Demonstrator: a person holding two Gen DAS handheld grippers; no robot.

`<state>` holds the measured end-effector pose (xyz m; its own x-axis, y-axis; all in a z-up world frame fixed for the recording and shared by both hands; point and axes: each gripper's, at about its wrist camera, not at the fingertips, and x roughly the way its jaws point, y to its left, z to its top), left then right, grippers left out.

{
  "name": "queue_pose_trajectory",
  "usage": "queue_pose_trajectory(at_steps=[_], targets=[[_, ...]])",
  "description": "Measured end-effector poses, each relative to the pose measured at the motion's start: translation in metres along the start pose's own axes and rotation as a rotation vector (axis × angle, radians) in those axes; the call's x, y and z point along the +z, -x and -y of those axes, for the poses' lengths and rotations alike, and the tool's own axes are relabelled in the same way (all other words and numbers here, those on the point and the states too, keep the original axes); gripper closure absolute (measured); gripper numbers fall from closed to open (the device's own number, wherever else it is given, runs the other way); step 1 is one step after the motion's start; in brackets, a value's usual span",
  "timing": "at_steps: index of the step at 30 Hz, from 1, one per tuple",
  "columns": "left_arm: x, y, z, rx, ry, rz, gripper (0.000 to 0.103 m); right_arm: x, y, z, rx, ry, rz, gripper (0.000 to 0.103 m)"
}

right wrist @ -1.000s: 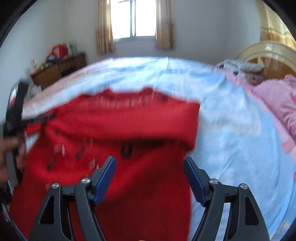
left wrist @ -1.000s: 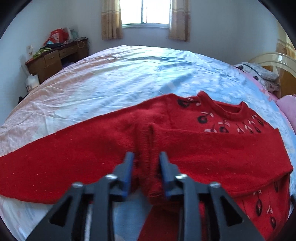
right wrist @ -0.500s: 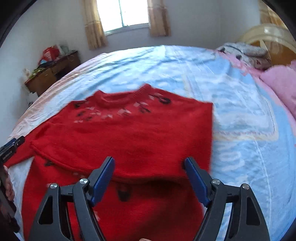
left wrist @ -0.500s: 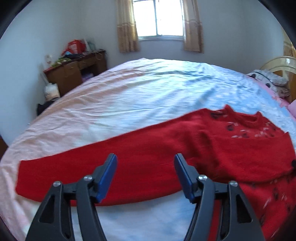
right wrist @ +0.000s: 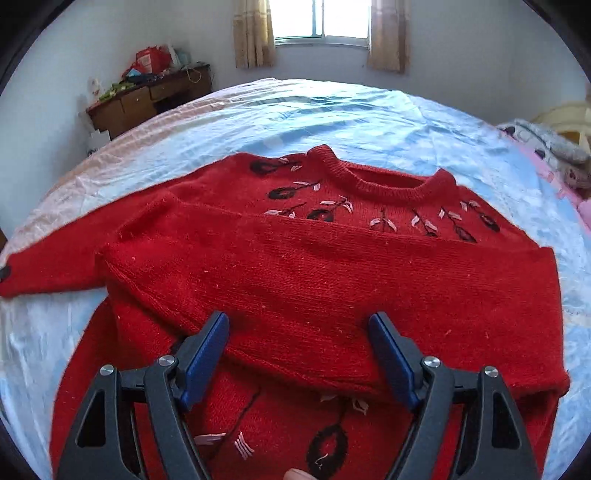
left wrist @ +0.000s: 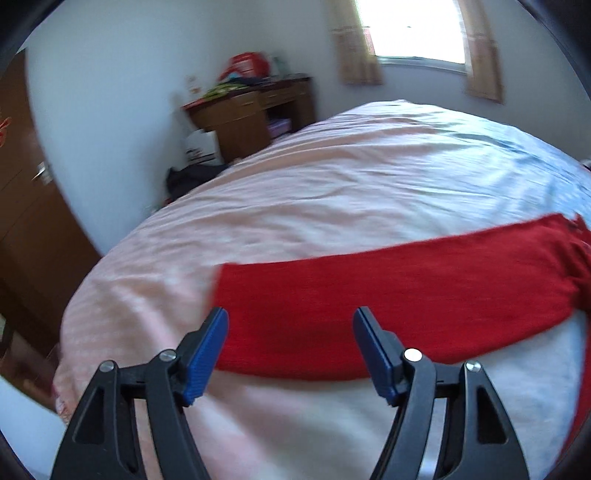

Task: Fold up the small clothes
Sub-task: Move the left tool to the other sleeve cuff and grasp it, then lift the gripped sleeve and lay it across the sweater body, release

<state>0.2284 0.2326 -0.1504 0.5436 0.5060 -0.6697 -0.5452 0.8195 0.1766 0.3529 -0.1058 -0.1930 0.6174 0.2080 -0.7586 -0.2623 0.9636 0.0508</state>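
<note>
Red sweater (right wrist: 332,288) is seen spread flat on the bed (right wrist: 332,110), directly ahead of and below the right gripper (right wrist: 299,354). One sleeve has been laid across the chest, so that a broad red band is crossed over the body just beyond that gripper's fingertips, while the round collar and the dark and pale embroidered flowers are shown farther ahead. Part of the embroidered lower body is visible beneath the gripper's arms. The right gripper's jaws are held wide apart above the folded sleeve, with nothing pressed between the blue pads (right wrist: 207,350).

The other sleeve (left wrist: 388,302) is stretched out straight over the pink and white part of the sheet, and its cuff end is found just ahead of the left gripper (left wrist: 291,347), slightly toward that gripper's left finger. The left gripper's jaws have just been opening and are now set apart; the sleeve is seen between and beyond the pads, not gripped. This view is blurred.

Farther off, beyond the bed's edge, a wooden desk (left wrist: 251,110) with clutter on top is placed against the wall, and a curtained window (right wrist: 321,22) is set in the far wall.
</note>
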Motion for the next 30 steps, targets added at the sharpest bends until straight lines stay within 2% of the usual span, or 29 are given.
queue_pose_trajectory(at_steps=[2,5,8,11,15,17,18,19,20,25,30], targets=[[0.0,-0.011,-0.019,0.033,0.039,-0.02,0.03,-0.001,0.001,0.004,0.028,-0.025,0.009,0.024],[0.0,-0.023,-0.037,0.046,0.103,-0.038,0.03,-0.001,-0.002,0.0,-0.004,-0.001,0.011,0.023],[-0.002,-0.031,-0.049,0.019,0.143,-0.071,0.03,0.0,-0.003,-0.008,-0.041,0.025,0.016,0.022],[-0.001,-0.043,-0.049,-0.013,0.164,-0.111,0.03,-0.001,-0.001,-0.005,-0.03,0.012,0.02,0.022],[-0.002,-0.046,-0.048,-0.029,0.176,-0.107,0.032,-0.002,0.0,-0.005,-0.033,0.01,0.026,0.022],[0.0,-0.045,-0.045,-0.059,0.164,-0.095,0.051,-0.003,0.001,-0.006,-0.036,0.01,0.028,0.022],[0.0,-0.045,-0.042,-0.085,0.15,-0.088,0.069,-0.003,0.001,-0.006,-0.035,0.01,0.028,0.022],[0.001,-0.044,-0.039,-0.093,0.133,-0.084,0.081,-0.003,0.001,-0.006,-0.035,0.009,0.029,0.022],[0.001,-0.043,-0.036,-0.096,0.113,-0.079,0.087,-0.003,0.001,-0.006,-0.034,0.008,0.029,0.022],[0.01,-0.037,-0.038,-0.11,0.126,-0.081,0.092,-0.003,0.002,-0.005,-0.027,0.001,0.032,0.022],[0.038,-0.016,-0.057,-0.153,0.177,-0.023,0.093,-0.003,0.002,-0.004,-0.024,-0.001,0.034,0.022]])
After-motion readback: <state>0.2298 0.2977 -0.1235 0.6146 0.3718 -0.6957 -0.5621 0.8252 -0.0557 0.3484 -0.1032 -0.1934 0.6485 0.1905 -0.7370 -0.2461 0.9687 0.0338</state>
